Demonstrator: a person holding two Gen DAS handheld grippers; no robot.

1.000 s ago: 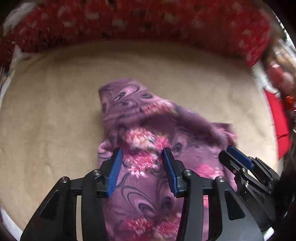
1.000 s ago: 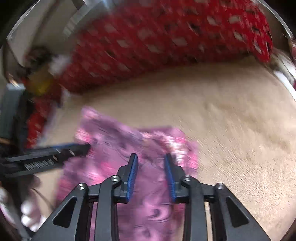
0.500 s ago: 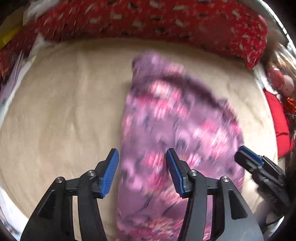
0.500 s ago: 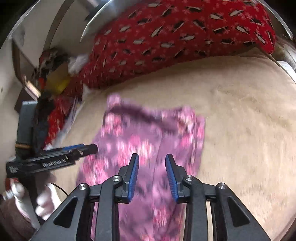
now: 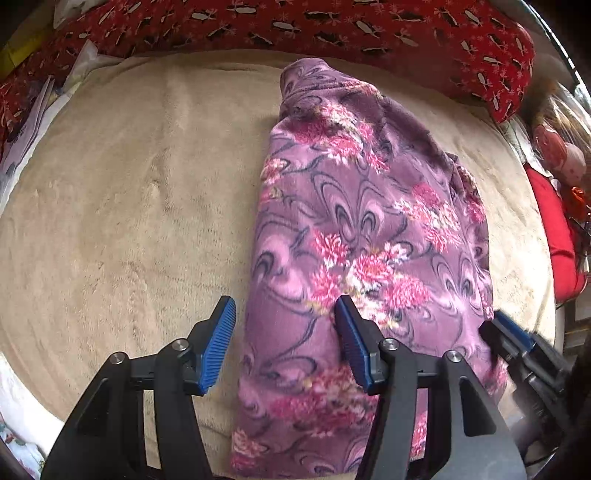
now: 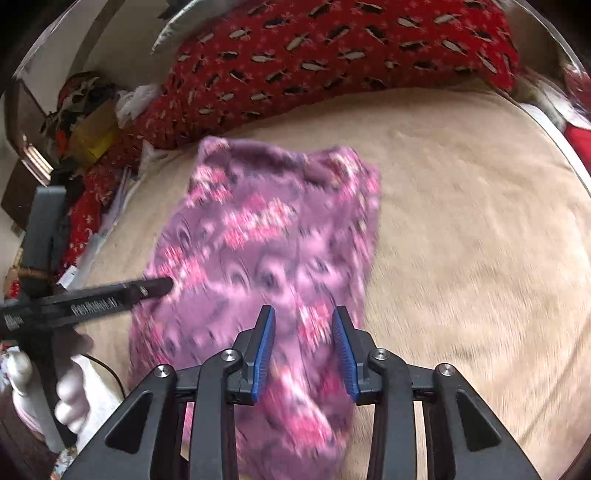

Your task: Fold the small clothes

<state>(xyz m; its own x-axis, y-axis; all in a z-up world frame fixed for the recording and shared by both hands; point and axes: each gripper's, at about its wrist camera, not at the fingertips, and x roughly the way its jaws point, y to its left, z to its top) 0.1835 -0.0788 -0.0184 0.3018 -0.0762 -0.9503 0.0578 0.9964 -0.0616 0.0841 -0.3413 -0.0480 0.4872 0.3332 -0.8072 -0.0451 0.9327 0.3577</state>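
A purple fleece garment (image 5: pixel 362 236) with pink flowers lies folded lengthwise on the beige blanket (image 5: pixel 129 206). It also shows, blurred, in the right wrist view (image 6: pixel 266 243). My left gripper (image 5: pixel 284 347) is open and empty above the garment's near left edge. My right gripper (image 6: pixel 303 343) is open and empty above the garment's near right part. The right gripper's blue-tipped fingers (image 5: pixel 513 332) show at the garment's right edge in the left wrist view. The left gripper's finger (image 6: pixel 147 288) reaches over the garment's left edge in the right wrist view.
A long red patterned bolster (image 5: pixel 332 26) runs along the far side of the blanket, also in the right wrist view (image 6: pixel 332 55). Red cloth and clutter (image 5: pixel 557 236) lie off the right edge. Papers and boxes (image 6: pixel 92 133) are piled at the far left.
The garment has gone from bunched up to stretched out flat and long. Both grippers have pulled back toward me and sit open over its near end.
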